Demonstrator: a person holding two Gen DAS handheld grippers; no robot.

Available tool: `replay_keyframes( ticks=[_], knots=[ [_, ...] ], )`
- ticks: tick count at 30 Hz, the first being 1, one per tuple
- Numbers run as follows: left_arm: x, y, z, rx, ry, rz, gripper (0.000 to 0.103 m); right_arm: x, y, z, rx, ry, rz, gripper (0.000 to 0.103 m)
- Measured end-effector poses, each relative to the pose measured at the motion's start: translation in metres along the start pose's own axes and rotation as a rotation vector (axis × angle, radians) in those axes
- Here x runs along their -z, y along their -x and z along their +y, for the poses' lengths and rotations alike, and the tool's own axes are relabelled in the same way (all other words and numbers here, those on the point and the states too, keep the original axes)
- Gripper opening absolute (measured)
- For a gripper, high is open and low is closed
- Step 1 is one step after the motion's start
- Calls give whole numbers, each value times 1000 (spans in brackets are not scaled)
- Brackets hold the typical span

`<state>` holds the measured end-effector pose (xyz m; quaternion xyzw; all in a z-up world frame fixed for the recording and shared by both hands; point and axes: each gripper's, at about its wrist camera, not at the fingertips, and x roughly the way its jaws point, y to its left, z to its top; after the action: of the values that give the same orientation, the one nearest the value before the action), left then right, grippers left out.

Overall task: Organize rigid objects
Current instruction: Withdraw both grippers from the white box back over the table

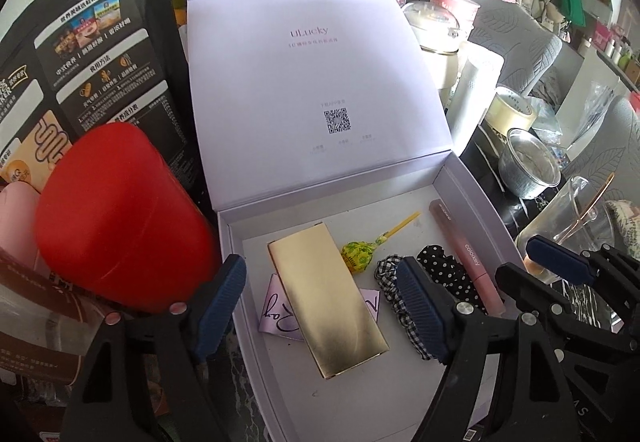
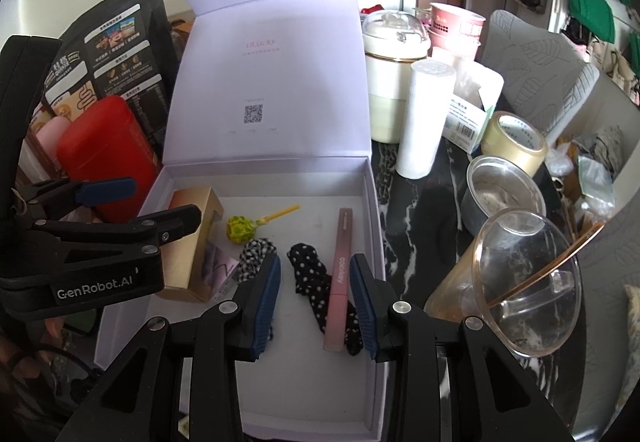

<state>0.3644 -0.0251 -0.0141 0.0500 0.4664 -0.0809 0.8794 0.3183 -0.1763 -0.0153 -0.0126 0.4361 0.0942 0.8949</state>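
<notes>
A white gift box [image 1: 472, 201] lies with its lid up. In it are a gold box [image 1: 328, 294] on a pink card [image 1: 276, 310], a yellow lollipop [image 1: 356, 258], a checked scrunchie [image 1: 390, 274], a polka-dot scrunchie [image 1: 444, 270] and a pink tube [image 1: 468, 258]. My left gripper [image 1: 322, 308] hangs open above the gold box, its pads wide apart and clear of it. My right gripper [image 2: 316, 306] is open over the polka-dot scrunchie [image 2: 308, 270] and pink tube [image 2: 340, 270], which lie loose on the box floor. The left gripper [image 2: 156, 201] shows at the left, over the gold box [image 2: 200, 238].
A red canister [image 1: 120, 217] and a black pouch [image 1: 80, 61] stand against the box's left side. Right of the box are a glass jug [image 2: 528, 282], a metal bowl [image 2: 504, 193], a tape roll [image 2: 516, 141], a paper roll [image 2: 424, 121] and a white pot [image 2: 394, 81].
</notes>
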Motion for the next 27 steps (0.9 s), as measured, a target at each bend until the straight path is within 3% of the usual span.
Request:
replay_keyframes(
  ticks=[27],
  knots=[
    [9, 79, -18, 43, -18, -142, 78, 10, 83, 8, 13, 6, -130, 40]
  ],
)
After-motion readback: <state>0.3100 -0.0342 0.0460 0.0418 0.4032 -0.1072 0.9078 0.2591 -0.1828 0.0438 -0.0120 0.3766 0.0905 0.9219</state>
